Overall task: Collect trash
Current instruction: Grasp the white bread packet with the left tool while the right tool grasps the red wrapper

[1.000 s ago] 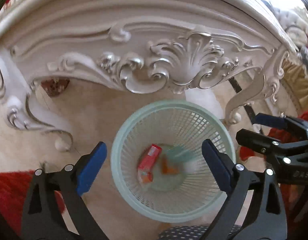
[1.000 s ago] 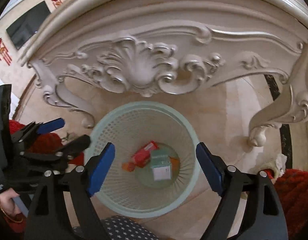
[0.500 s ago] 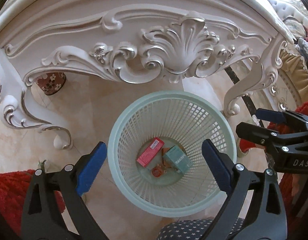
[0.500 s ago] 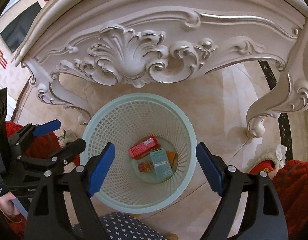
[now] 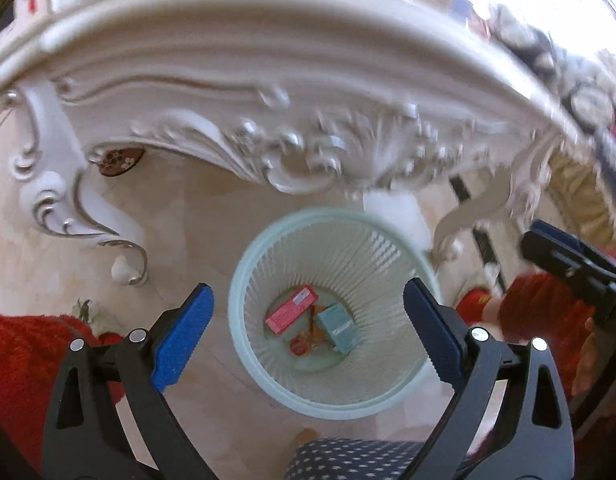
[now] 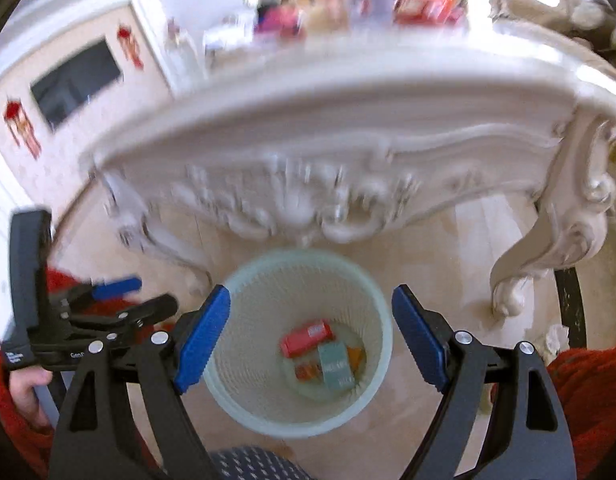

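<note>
mint mesh wastebasket [image 5: 412,396] under the carved surface [image 5: 268,60], holding red box [image 5: 292,309], teal box [image 5: 338,327]; your left gripper [image 5: 308,326] and right gripper [image 6: 310,336] both empty, jaws spread, free for more trash.

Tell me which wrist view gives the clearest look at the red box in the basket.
The left wrist view: the red box lies sharp at the bottom of the basket, its pale label end readable as a shape. The right wrist view shows the same box more blurred and smaller, beside the teal box.
</note>
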`<control>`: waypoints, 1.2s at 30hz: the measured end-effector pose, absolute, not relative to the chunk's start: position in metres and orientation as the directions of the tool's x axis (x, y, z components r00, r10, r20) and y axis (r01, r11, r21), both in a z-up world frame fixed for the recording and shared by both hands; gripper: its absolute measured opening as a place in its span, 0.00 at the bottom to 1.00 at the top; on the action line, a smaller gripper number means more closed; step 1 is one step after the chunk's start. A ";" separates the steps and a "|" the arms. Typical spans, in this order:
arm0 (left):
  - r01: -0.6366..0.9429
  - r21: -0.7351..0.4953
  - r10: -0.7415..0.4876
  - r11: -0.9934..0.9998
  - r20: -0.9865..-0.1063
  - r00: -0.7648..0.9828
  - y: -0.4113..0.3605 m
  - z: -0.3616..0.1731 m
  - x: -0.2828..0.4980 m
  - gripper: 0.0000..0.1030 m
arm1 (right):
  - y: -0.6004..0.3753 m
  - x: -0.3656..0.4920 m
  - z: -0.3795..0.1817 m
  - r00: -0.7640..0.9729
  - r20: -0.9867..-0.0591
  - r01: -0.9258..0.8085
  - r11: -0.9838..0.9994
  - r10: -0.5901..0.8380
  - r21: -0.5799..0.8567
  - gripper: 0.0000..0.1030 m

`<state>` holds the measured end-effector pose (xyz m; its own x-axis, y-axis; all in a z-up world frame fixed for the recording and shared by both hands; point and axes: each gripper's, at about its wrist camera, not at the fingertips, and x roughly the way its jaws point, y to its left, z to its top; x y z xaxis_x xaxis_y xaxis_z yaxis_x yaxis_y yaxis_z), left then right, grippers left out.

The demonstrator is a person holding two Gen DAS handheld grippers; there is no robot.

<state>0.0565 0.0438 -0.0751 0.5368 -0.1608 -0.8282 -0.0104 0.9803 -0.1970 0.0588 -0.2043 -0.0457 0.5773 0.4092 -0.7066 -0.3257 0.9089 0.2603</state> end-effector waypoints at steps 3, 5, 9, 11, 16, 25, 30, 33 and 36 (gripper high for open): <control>-0.062 -0.223 -0.148 0.973 -0.805 0.574 0.056 -0.040 0.063 0.90 | -0.221 0.067 -0.009 0.652 -0.637 -0.315 0.911 0.412 0.266 0.77; -0.094 -0.235 -0.130 0.968 -0.780 0.612 0.062 -0.009 0.075 0.90 | -0.229 0.082 0.019 0.695 -0.595 -0.330 0.914 0.404 0.235 0.77; -0.167 -0.221 -0.061 0.961 -0.759 0.649 0.066 0.039 0.119 0.90 | -0.242 0.124 0.060 0.774 -0.537 -0.303 0.941 0.334 0.149 0.77; -0.209 -0.215 -0.021 0.954 -0.745 0.667 0.064 0.058 0.146 0.90 | -0.248 0.150 0.072 0.789 -0.530 -0.284 0.950 0.309 0.131 0.77; -0.324 -0.284 -0.005 0.902 -0.760 0.650 0.055 0.074 0.220 0.90 | -0.257 0.218 0.080 0.783 -0.571 -0.243 0.966 0.248 0.087 0.77; -0.542 -0.229 0.115 0.808 -0.842 0.528 0.042 0.053 0.295 0.91 | -0.261 0.264 0.064 0.746 -0.622 -0.255 0.965 0.238 0.064 0.77; -0.569 -0.228 0.124 0.790 -0.850 0.512 0.042 0.054 0.311 0.91 | -0.258 0.284 0.062 0.733 -0.636 -0.269 0.961 0.242 0.055 0.77; -0.584 -0.158 0.190 0.797 -0.851 0.489 0.041 0.051 0.320 0.91 | -0.258 0.296 0.062 0.722 -0.647 -0.274 0.960 0.243 0.055 0.77; -0.541 -0.012 0.287 0.841 -0.837 0.466 0.034 0.045 0.326 0.91 | -0.256 0.308 0.061 0.696 -0.674 -0.288 0.956 0.249 0.055 0.77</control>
<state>0.3262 0.0341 0.0448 0.4662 0.2874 -0.8367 -0.5408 0.8411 -0.0124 0.3082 -0.2564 0.0606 0.6961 0.2487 -0.6735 -0.2880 0.9560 0.0553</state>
